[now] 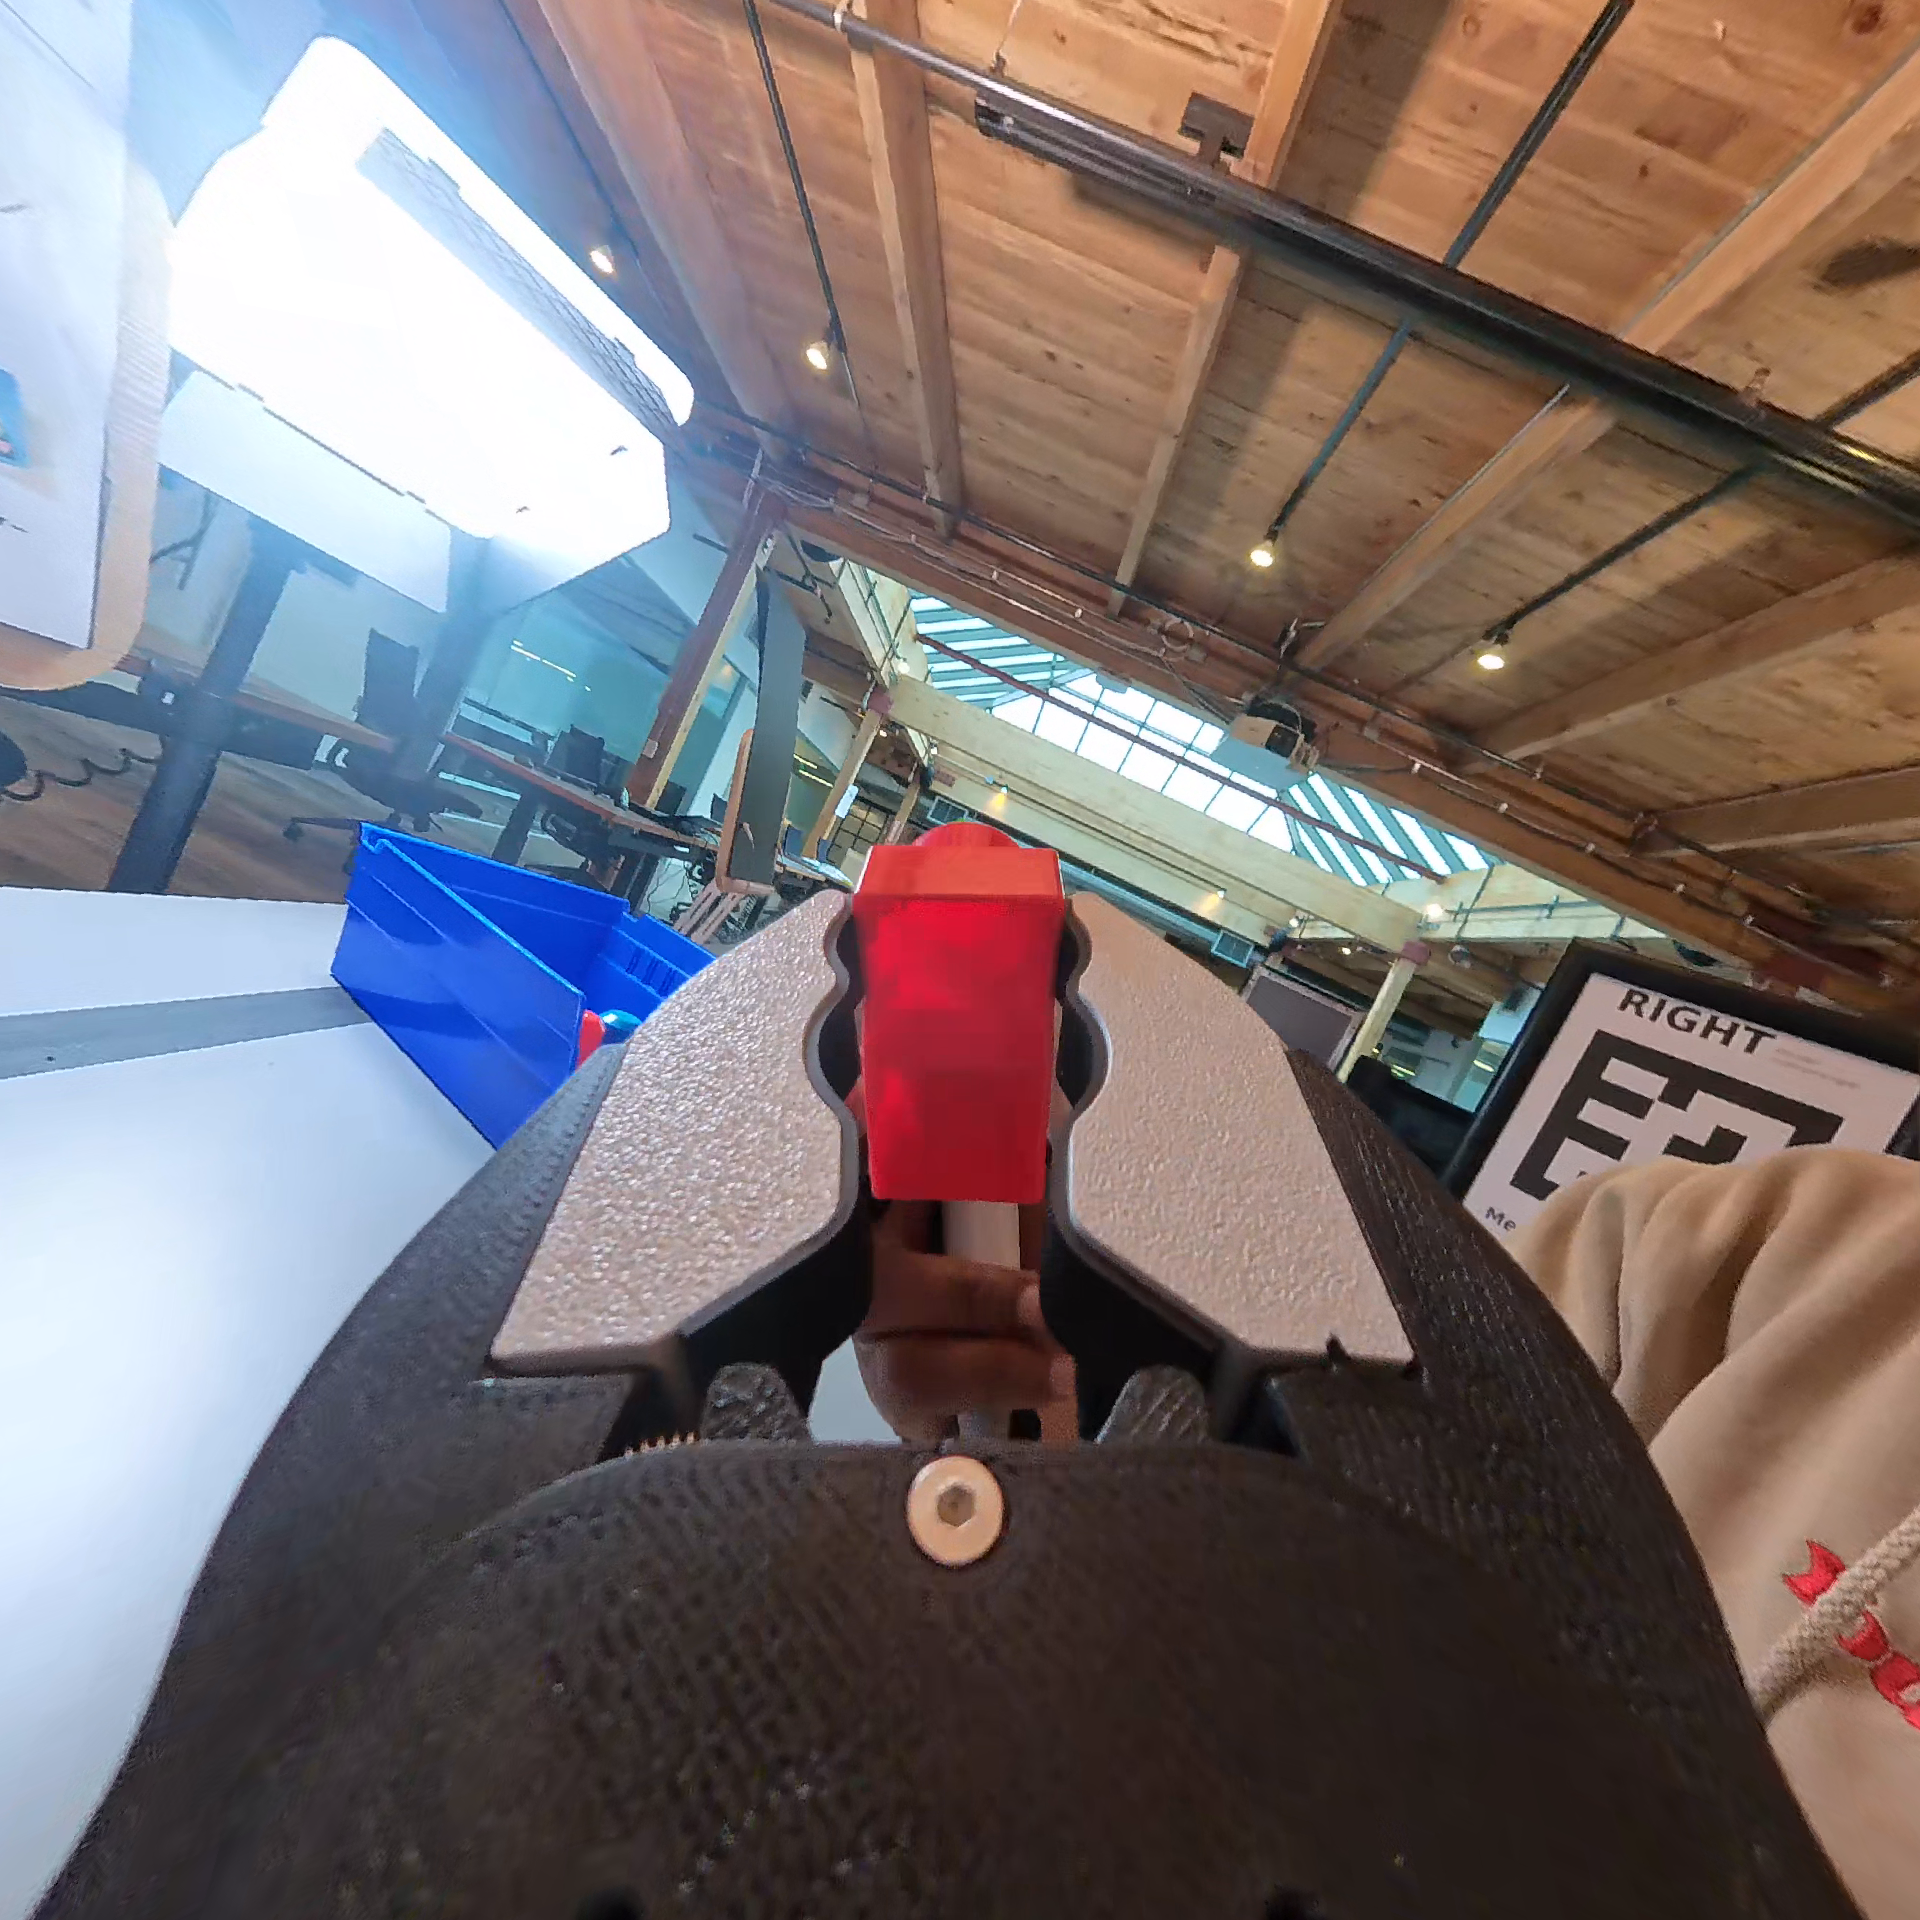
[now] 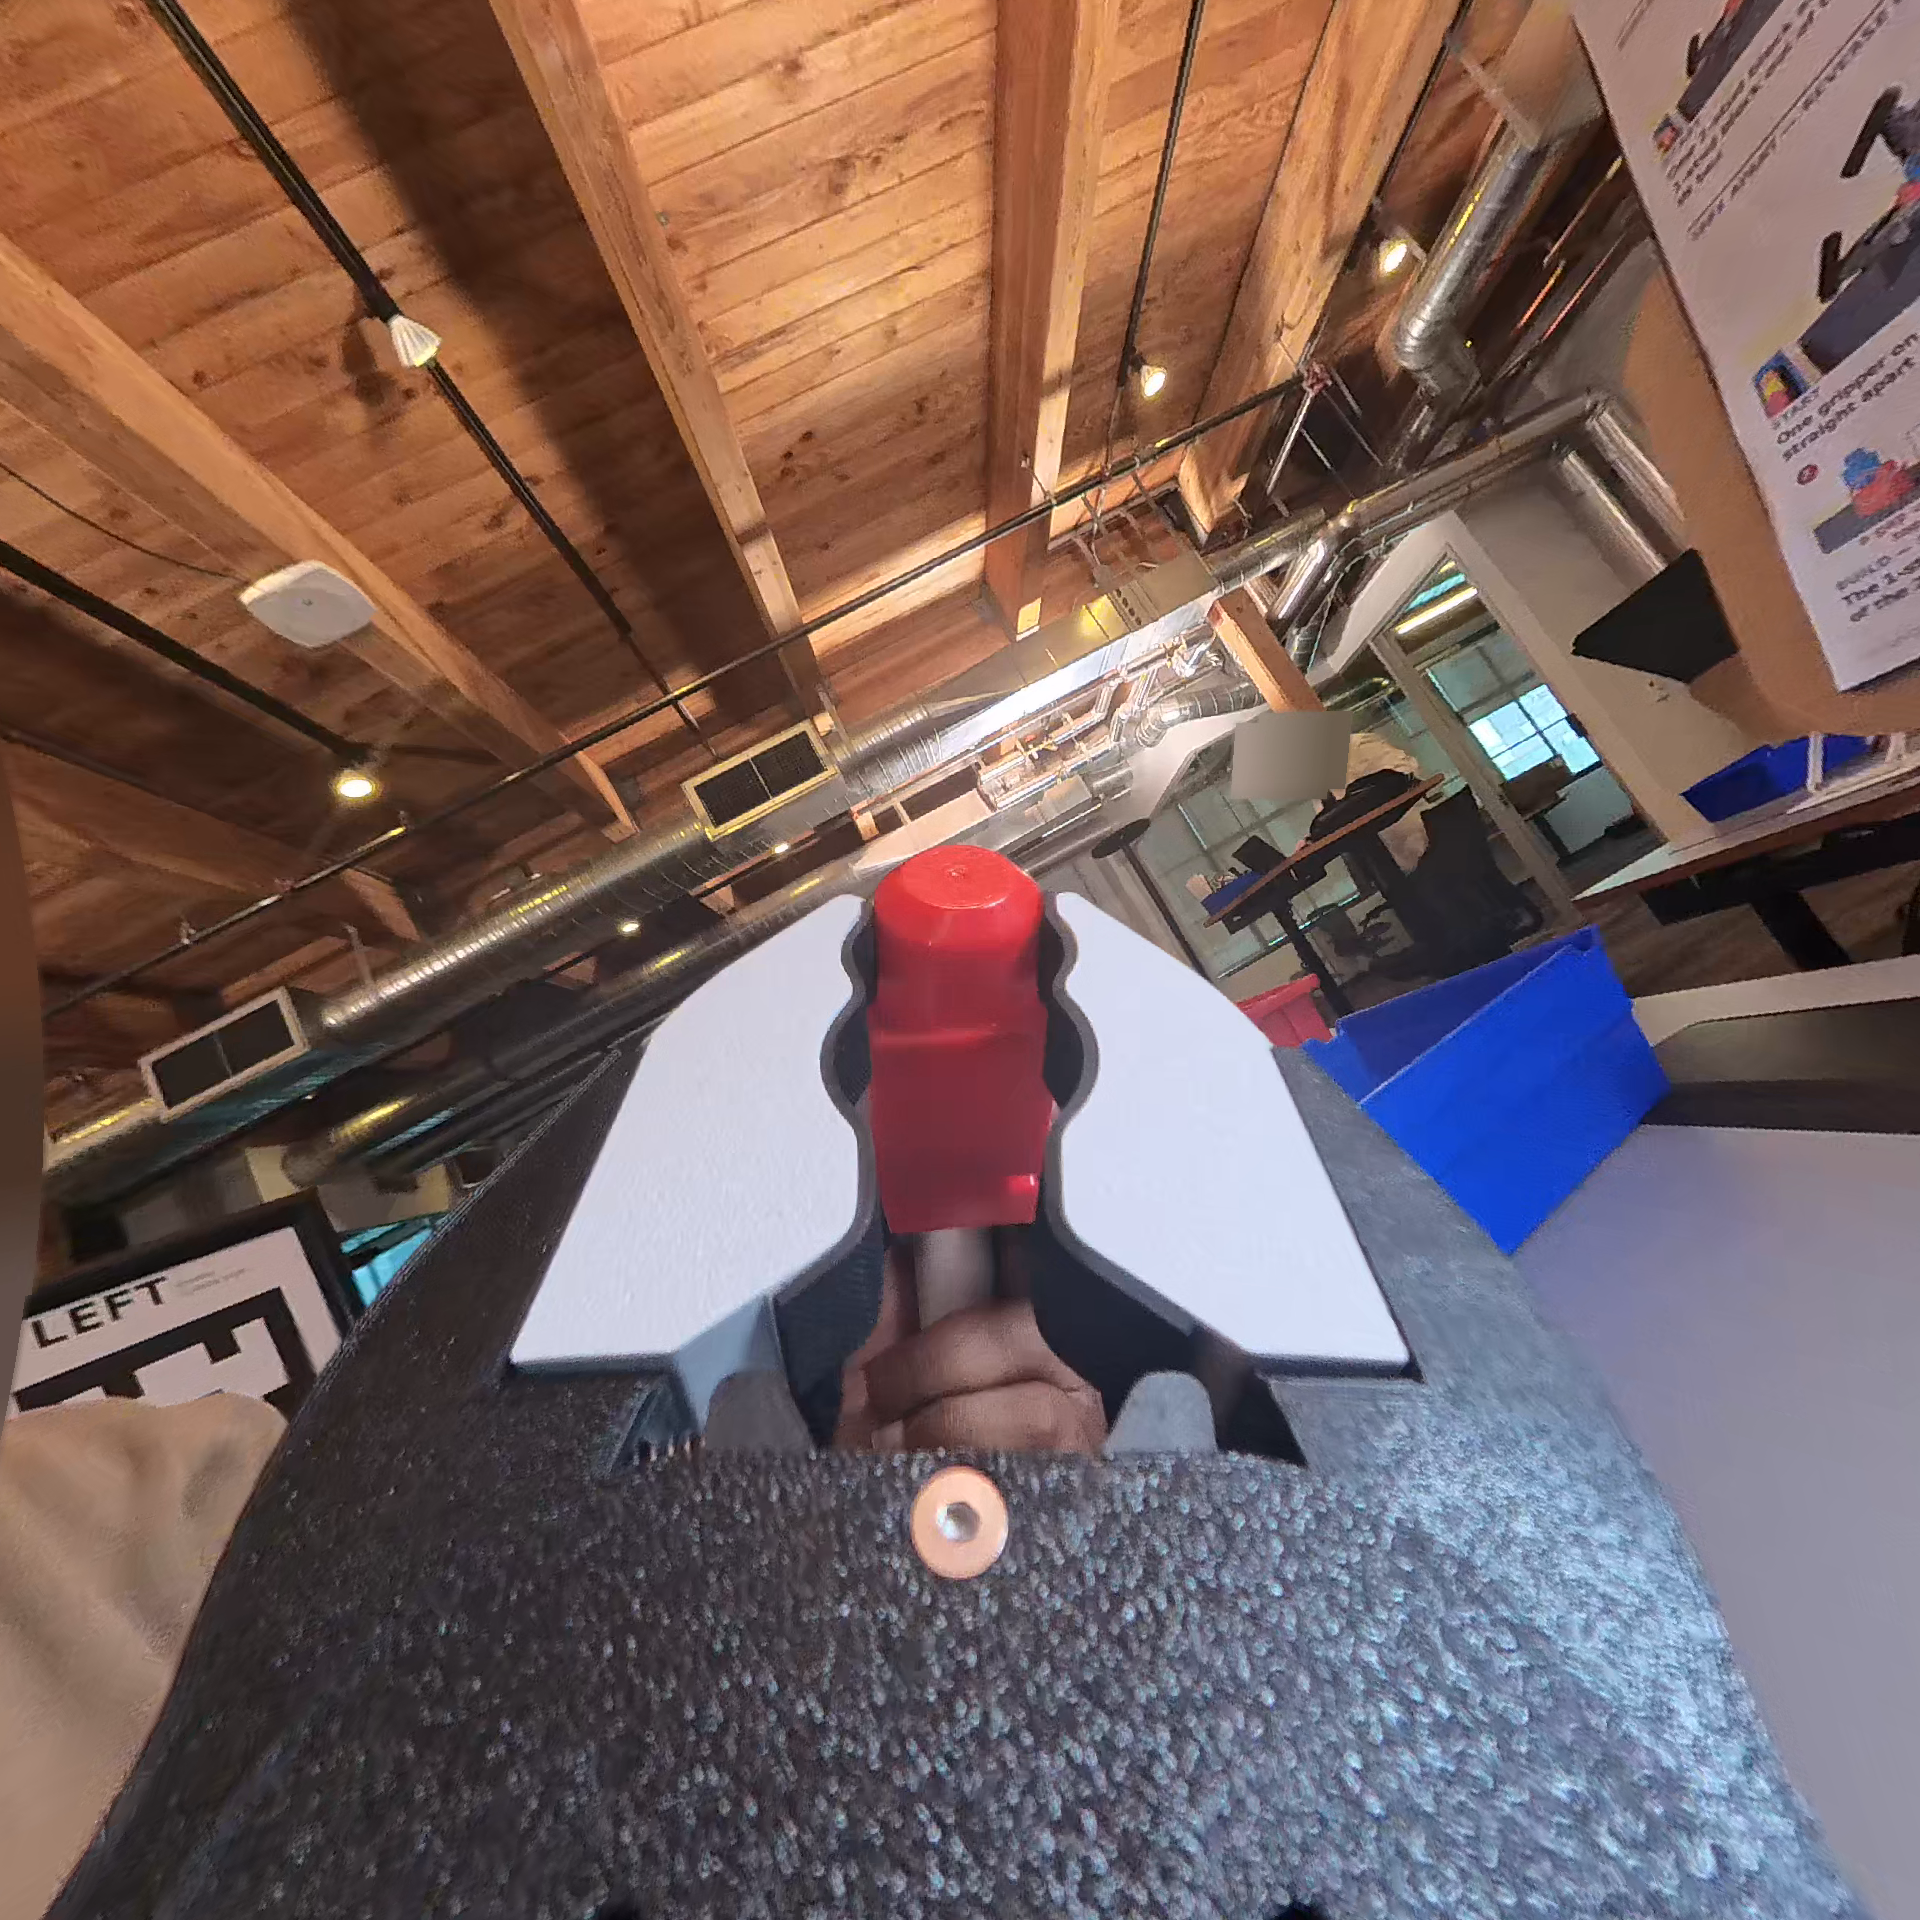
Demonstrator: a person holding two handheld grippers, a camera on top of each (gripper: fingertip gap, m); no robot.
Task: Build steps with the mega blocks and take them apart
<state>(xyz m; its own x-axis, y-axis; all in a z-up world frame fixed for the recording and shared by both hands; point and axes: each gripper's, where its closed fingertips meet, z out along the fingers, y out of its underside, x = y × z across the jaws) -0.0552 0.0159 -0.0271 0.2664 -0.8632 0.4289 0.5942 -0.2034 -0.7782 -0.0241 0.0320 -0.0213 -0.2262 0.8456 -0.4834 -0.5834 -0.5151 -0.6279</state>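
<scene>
The left tool [image 1: 956,1023] is tilted upward toward the wooden ceiling [image 1: 1195,343], and its two pale textured fingers [image 1: 717,1132] are pinching a red block [image 1: 954,1029] between their wavy inner edges. The block sits lengthwise in the gap, reaching from near the fingertips back toward the tool's black body, with a round stud just showing past its far end. Behind the block, in the space between the fingers, part of a hand [image 1: 951,1330] and a white rod can be seen. To the left, on the white surface [image 1: 156,1195], stands a blue bin [image 1: 488,966] with small red and blue pieces just visible inside it. At the right edge are a beige sleeve [image 1: 1745,1455] and a black-and-white marker card [image 1: 1683,1101]. The right tool [image 2: 956,1039] also points up at the ceiling beams, and its smooth grey fingers [image 2: 727,1164] are clamped on a second red block [image 2: 954,1049], whose round stud pokes out beyond the fingertips. A hand [image 2: 971,1382] shows in the gap behind this block too. A blue bin [image 2: 1507,1081] rests on the grey surface [image 2: 1745,1403] to the right, with a printed sheet [image 2: 1808,312] hanging at the upper right and another marker card [image 2: 177,1340] at the lower left.
</scene>
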